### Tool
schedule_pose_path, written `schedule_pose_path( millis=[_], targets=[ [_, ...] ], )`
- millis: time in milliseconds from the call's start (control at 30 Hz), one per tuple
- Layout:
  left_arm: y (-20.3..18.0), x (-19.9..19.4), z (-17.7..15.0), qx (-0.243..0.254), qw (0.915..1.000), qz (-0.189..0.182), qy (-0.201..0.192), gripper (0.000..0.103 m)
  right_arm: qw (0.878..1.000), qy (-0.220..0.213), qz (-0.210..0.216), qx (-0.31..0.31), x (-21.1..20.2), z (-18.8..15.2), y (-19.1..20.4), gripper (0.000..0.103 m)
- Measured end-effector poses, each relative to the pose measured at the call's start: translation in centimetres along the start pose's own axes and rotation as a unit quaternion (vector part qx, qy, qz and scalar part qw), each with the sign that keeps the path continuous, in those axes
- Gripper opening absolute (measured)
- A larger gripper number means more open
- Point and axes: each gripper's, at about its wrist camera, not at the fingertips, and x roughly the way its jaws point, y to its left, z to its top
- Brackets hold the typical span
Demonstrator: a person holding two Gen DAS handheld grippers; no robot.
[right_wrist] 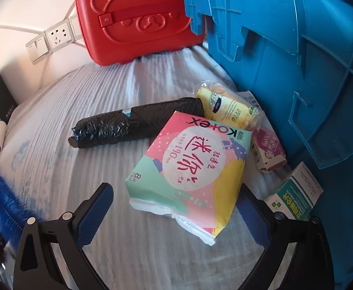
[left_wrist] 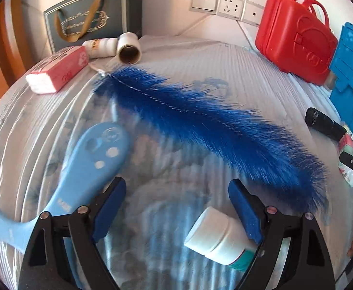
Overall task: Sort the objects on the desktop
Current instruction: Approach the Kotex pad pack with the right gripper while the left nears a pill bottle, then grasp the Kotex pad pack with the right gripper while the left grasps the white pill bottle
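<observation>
My left gripper hangs open over the pale bedspread. A white bottle with a teal label lies on its side just inside the right finger, far from the left one. A long blue bristle brush stretches diagonally ahead. A light blue plastic paddle lies by the left finger. My right gripper is open too. A colourful pad packet lies between its fingers, clear of the left pad and close against the right one.
A black roll, a yellow packet, a purple box and a green medicine box crowd beside a blue crate. A red case leans on the wall. A red tissue pack, white rolls and a dark gift bag sit far left.
</observation>
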Motion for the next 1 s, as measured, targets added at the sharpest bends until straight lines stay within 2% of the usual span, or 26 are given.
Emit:
schedule_pose_path(
  millis=[167,267,400,500,567,767,867,933,1000],
  targets=[
    [1.0,-1.5,-1.4,-0.015,0.9998,-0.009,-0.006,0.087,1.0,0.007,0.005,0.002,0.3,0.1,-0.2,0.101],
    [1.1,-2.5,-2.2,-0.024,0.9997,0.001,-0.002,0.087,1.0,0.012,0.009,-0.005,0.4,0.0,-0.3,0.101],
    [1.0,-4.4,-4.0,-0.038,0.9992,-0.01,0.006,0.087,1.0,0.015,0.012,-0.008,0.5,-0.1,-0.6,0.101],
    [0.0,-3.8,-5.1,-0.033,0.9989,-0.025,0.022,0.087,1.0,0.018,0.017,-0.003,0.7,-0.1,-0.8,0.101],
    [-0.6,-3.5,-5.1,-0.019,0.9996,-0.017,0.009,0.089,1.0,0.016,0.02,0.0,0.6,-0.1,-0.8,0.101],
    [-0.8,-2.6,-4.4,-0.019,0.9997,0.004,-0.015,0.089,0.999,0.014,0.033,-0.008,1.2,-0.1,-0.4,0.1],
    [-0.9,-2.6,-4.4,-0.022,0.9995,0.003,-0.023,0.087,0.999,0.01,0.03,-0.027,1.4,-0.1,-0.1,0.084],
    [-0.8,-2.7,-4.5,-0.03,0.9992,0.003,-0.025,0.085,0.999,0.011,0.032,-0.026,1.5,0.1,-0.1,0.084],
    [-0.7,-2.9,-4.6,-0.034,0.9991,0.002,-0.025,0.08,0.999,0.013,0.03,-0.023,1.6,0.2,0.0,0.084]
  ],
)
